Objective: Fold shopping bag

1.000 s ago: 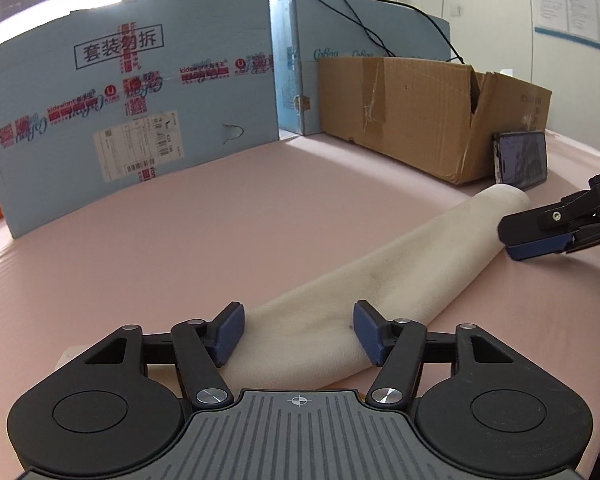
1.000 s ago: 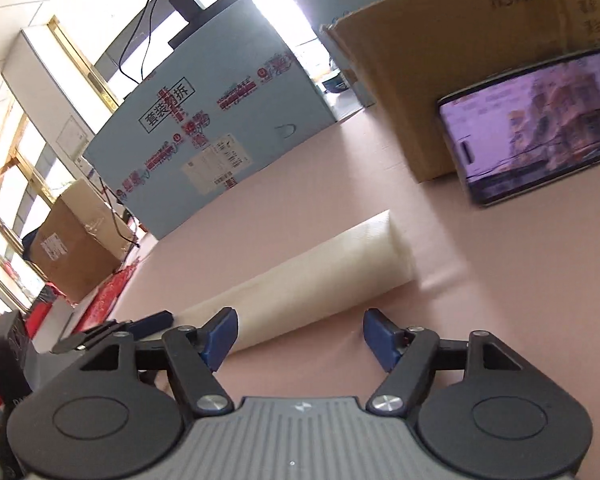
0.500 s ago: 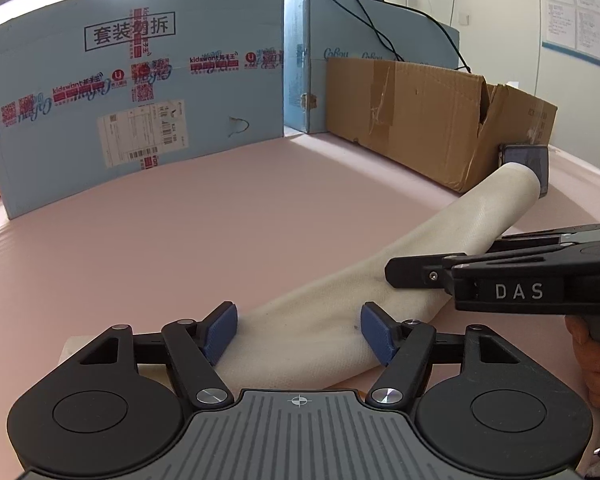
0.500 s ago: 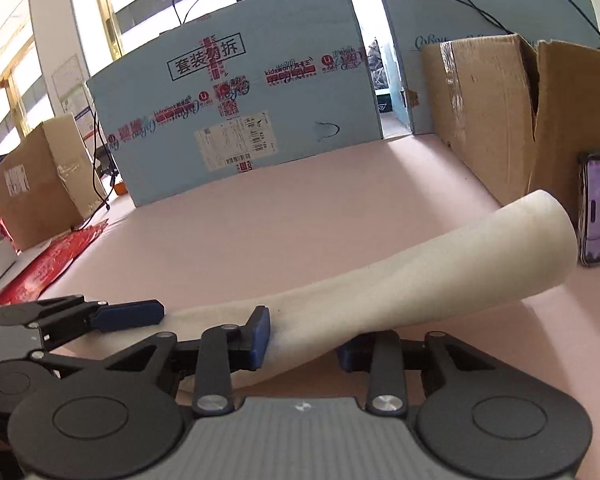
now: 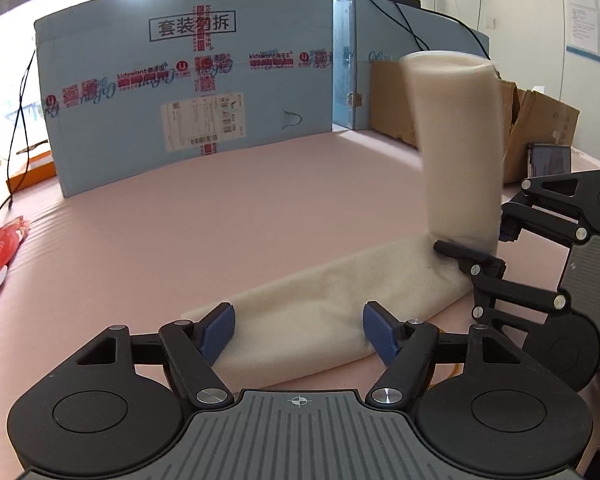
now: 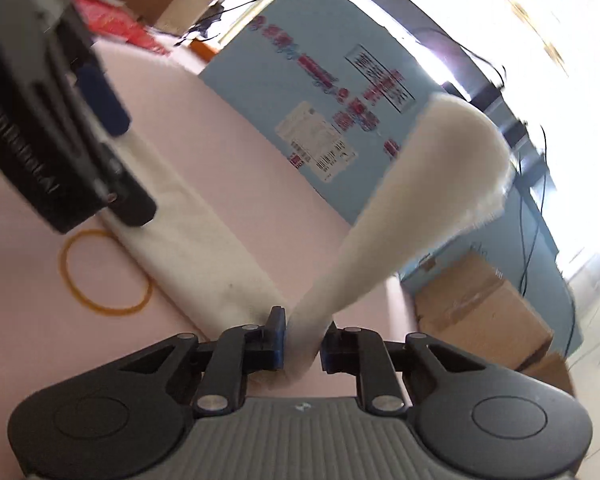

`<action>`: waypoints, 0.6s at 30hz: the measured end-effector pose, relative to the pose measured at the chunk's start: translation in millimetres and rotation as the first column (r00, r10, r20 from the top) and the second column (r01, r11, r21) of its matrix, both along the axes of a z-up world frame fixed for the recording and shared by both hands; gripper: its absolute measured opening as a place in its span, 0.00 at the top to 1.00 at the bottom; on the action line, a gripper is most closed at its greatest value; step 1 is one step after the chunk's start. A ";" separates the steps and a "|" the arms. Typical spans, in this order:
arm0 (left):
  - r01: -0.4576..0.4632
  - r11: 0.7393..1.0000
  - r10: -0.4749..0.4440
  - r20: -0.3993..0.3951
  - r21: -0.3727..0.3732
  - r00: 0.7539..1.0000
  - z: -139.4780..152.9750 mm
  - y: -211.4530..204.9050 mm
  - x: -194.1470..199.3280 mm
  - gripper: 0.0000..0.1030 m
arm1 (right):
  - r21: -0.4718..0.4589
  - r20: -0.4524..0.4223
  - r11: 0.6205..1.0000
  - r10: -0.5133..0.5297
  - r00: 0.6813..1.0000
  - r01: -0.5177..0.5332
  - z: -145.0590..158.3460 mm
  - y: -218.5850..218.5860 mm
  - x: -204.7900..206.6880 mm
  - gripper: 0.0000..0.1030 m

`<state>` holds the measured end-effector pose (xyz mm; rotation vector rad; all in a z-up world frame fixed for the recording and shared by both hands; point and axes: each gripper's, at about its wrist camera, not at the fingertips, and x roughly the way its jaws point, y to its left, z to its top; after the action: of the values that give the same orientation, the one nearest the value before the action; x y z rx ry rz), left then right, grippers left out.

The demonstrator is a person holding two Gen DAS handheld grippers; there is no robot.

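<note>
On the pink table [image 5: 260,200], the left gripper [image 5: 298,330] waits with its blue pads spread wide either side of the near end of the cream shopping bag [image 5: 332,300], gripping nothing. Further right, the right gripper [image 6: 302,346], which half a second ago was only closing around the flat strip, now pinches its middle and has swung the far half upright. That lifted half looks set to fold back over the near one; a yellow rubber band [image 6: 104,272] lies just beside the bag.

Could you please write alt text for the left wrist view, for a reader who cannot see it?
The right gripper pinches a cream rolled shopping bag midway, lifting its far half upright above the pink table. The open left gripper straddles the near end.
</note>
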<state>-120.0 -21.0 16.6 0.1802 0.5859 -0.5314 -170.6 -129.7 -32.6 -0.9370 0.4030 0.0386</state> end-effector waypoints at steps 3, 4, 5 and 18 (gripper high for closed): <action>-0.003 1.000 0.003 -0.019 -0.016 1.000 -2.0 4.7 3.1 0.29 | -0.079 0.002 0.994 0.076 0.997 -0.076 -1.3 10.0 -4.5 0.87; -0.004 1.000 0.004 -0.026 -0.021 1.000 -2.7 6.3 4.1 0.28 | -0.095 0.001 0.990 0.106 0.994 -0.106 -1.4 12.4 -6.7 0.87; -0.005 1.000 0.004 -0.031 -0.025 1.000 -3.2 7.3 4.9 0.28 | -0.103 0.007 0.986 0.135 0.991 -0.134 -1.4 14.1 -9.7 0.88; -0.081 0.964 0.074 -0.035 -0.255 0.997 0.4 50.8 -3.2 0.21 | -0.145 -0.005 0.956 0.258 0.966 -0.256 3.7 27.2 -20.5 0.89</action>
<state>-123.2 29.8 17.0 -0.0950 0.5410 -0.5291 -191.1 -102.5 -28.9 -1.1285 0.2712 0.2427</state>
